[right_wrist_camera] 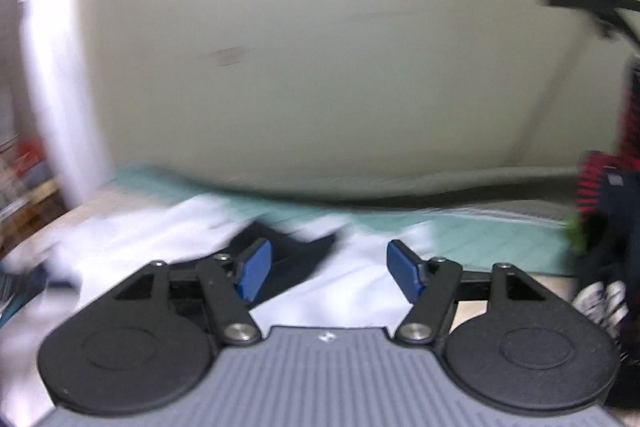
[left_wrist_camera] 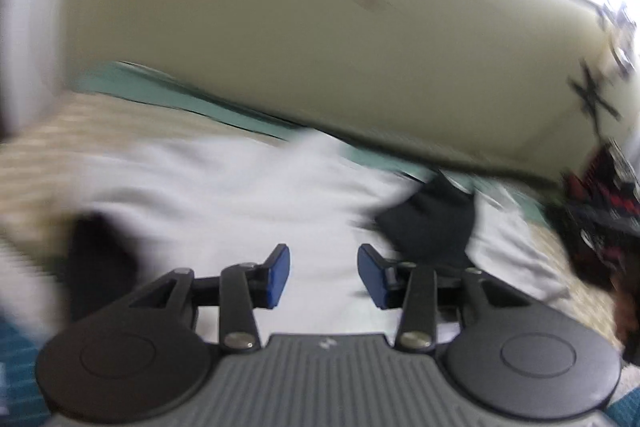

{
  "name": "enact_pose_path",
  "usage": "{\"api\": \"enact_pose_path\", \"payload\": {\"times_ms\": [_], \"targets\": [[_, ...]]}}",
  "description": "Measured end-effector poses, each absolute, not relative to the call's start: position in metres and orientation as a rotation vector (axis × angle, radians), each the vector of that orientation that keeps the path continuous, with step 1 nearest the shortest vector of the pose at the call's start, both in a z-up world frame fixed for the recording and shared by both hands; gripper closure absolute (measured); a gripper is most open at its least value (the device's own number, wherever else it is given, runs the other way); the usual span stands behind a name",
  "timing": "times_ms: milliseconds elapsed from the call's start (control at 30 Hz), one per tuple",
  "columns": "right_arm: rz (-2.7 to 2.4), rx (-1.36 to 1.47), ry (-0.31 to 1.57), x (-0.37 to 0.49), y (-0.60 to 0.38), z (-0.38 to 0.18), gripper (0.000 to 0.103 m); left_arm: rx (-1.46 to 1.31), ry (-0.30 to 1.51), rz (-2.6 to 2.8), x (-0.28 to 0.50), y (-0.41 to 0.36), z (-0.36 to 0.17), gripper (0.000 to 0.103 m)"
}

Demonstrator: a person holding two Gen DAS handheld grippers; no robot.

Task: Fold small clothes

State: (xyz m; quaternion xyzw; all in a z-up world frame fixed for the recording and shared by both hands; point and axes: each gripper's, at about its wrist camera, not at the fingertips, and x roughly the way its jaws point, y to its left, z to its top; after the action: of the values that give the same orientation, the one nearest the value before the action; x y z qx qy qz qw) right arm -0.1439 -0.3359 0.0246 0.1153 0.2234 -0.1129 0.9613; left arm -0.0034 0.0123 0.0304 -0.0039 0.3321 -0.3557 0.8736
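**Observer:** Both tongs read empty. Your left gripper (left_wrist_camera: pixel 324 277) has its blue pads partly apart, nothing between them, only white cloth showing in the gap below. Your right gripper (right_wrist_camera: pixel 329 273) stands wider, also holding nothing.

**Operator:** Where's the garment, then?

**Observer:** Directly under and ahead of both tools. It's a white soft fabric garment (left_wrist_camera: pixel 224 183) spread on the beige patterned bed cover (left_wrist_camera: pixel 48 131), with a dark, near-black cloth piece (left_wrist_camera: pixel 432 223) lying on it or belonging to it; blur stops me telling which. In your right view the same dark piece (right_wrist_camera: pixel 292 255) sits just behind your left-hand pad, white cloth around it.

**Operator:** Anything beyond it?

**Observer:** A teal striped sheet edge (right_wrist_camera: pixel 460 231) runs along the pale cream wall (right_wrist_camera: pixel 320 47). A dark red-and-black striped bundle of clothing (left_wrist_camera: pixel 600 203) lies well apart, to the right.

**Operator:** Progress?

**Observer:** My judgement: early to middle. The white garment looks rumpled, not squared; I see no crisp fold line, though motion blur limits that. You have released, so re-gripping an edge seems next. The striped bundle likely remains unfolded.
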Motion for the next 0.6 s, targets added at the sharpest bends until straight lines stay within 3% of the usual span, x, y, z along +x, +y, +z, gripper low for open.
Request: {"api": "enact_pose_path", "payload": {"times_ms": [67,300,433,500,600], "targets": [[-0.115,0.152,0.477,-0.15,-0.306,0.028,0.046,-0.025,0.67,-0.627,-0.003,0.06,0.041,0.064],[0.292,-0.126,0.494,-0.138,-0.174,0.042,0.084,-0.097,0.607,-0.34,-0.04,0.194,0.055,0.064],[0.465,-0.13,0.554,-0.093,-0.108,0.044,0.084,-0.137,0.616,-0.337,-0.06,0.227,0.043,0.064],[0.513,-0.086,0.601,-0.072,-0.081,0.043,0.071,-0.133,0.614,-0.362,-0.066,0.235,0.037,0.062],[0.551,-0.048,0.671,-0.037,-0.047,0.037,0.061,-0.119,0.599,-0.386,-0.072,0.239,0.029,0.058]]}}
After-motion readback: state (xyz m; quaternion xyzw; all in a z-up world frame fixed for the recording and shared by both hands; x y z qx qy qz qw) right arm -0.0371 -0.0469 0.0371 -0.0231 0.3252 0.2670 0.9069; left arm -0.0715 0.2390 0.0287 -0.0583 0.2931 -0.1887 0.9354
